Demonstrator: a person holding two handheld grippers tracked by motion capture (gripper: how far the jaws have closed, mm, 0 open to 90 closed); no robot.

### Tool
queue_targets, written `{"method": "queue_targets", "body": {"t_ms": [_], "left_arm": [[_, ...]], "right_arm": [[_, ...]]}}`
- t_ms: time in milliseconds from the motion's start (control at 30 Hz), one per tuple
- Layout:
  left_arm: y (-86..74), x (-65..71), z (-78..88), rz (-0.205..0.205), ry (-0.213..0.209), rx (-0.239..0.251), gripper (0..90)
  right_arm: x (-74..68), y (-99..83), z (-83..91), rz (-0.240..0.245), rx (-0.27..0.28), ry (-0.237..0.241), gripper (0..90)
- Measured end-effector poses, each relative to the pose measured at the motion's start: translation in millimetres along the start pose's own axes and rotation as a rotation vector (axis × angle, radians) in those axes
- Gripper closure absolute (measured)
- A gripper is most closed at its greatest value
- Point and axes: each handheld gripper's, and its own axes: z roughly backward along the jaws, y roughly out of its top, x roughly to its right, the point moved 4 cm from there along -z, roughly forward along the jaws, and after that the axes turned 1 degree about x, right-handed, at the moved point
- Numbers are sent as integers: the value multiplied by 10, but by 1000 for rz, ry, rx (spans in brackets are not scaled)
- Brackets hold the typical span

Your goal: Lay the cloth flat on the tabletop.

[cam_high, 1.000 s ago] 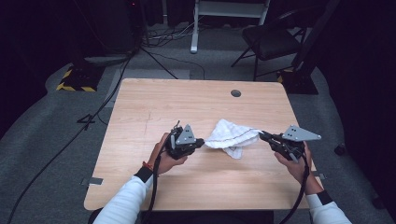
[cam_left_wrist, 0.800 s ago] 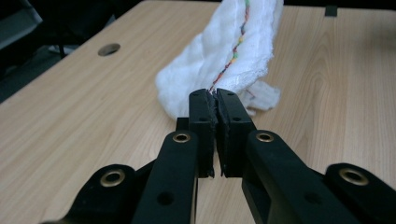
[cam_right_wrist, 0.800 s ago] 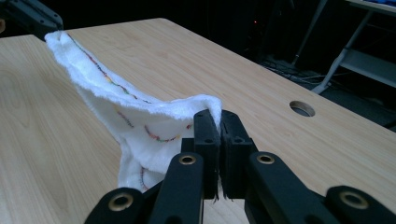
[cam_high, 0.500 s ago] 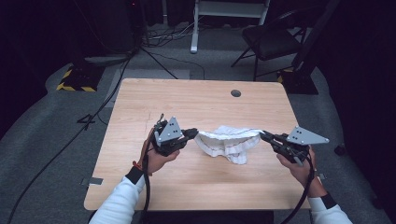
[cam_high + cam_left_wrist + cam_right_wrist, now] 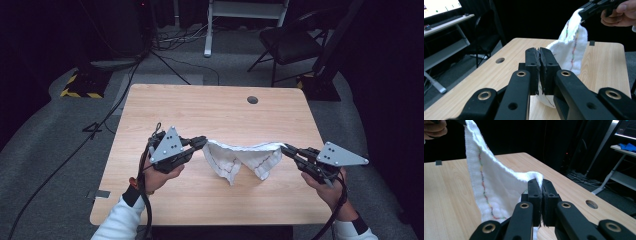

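Observation:
A white towel (image 5: 243,157) with a thin coloured stitched line hangs stretched between my two grippers above the wooden table (image 5: 210,110). My left gripper (image 5: 202,143) is shut on the towel's left corner. My right gripper (image 5: 285,148) is shut on its right corner. The towel's middle sags down toward the tabletop. In the left gripper view the towel (image 5: 571,47) runs from my shut left gripper (image 5: 540,53) up to the other gripper at the top right. The right gripper view has the towel (image 5: 491,185) pinched in my right gripper (image 5: 541,185).
A round cable hole (image 5: 252,100) sits near the table's far edge. Beyond the table stand a black chair (image 5: 290,42) and a white desk frame (image 5: 245,15). Cables (image 5: 120,100) trail over the grey floor at the left.
Both grippers have risen and moved apart, lifting the crumpled towel off the table and spreading it between them.

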Motion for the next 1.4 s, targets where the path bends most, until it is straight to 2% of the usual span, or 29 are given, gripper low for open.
{"method": "queue_targets", "body": {"t_ms": [167,400,500,600,700,833,867,967,1033,1067,1167,1300,1333,1400], "left_arm": [[25,60,157,-14,6,-2,859],[144,187,369,-44,-2,24,858],[177,190,391,-51,4,31,858],[182,138,368,-45,10,24,858],[168,59,282,-37,20,3,858],[97,-87,88,-12,24,-31,857],[70,-134,30,-2,25,-41,857],[-51,-280,-172,10,52,-85,856],[-169,-372,-330,43,53,-118,856],[-232,-414,-409,45,64,-142,855],[-394,-519,-617,51,94,-192,855],[-529,-670,-812,88,112,-203,856],[-557,-707,-855,101,110,-208,856],[-608,-775,-939,95,130,-230,856]], "right_arm": [[-63,58,72,3,11,2,877],[-214,213,202,28,37,10,877],[-255,268,240,28,46,10,877],[-266,307,240,32,48,-2,877],[-230,323,193,33,46,-22,877],[-29,211,-24,-5,-4,-49,877],[-29,211,-24,-5,-4,-49,877],[101,114,-180,-29,-40,-63,877],[176,59,-289,-37,-63,-68,877],[212,33,-345,-47,-76,-66,877],[333,-38,-516,-39,-121,-85,877],[508,-121,-731,-71,-165,-99,877],[550,-137,-786,-64,-181,-112,876],[631,-176,-891,-74,-201,-122,876]]}}
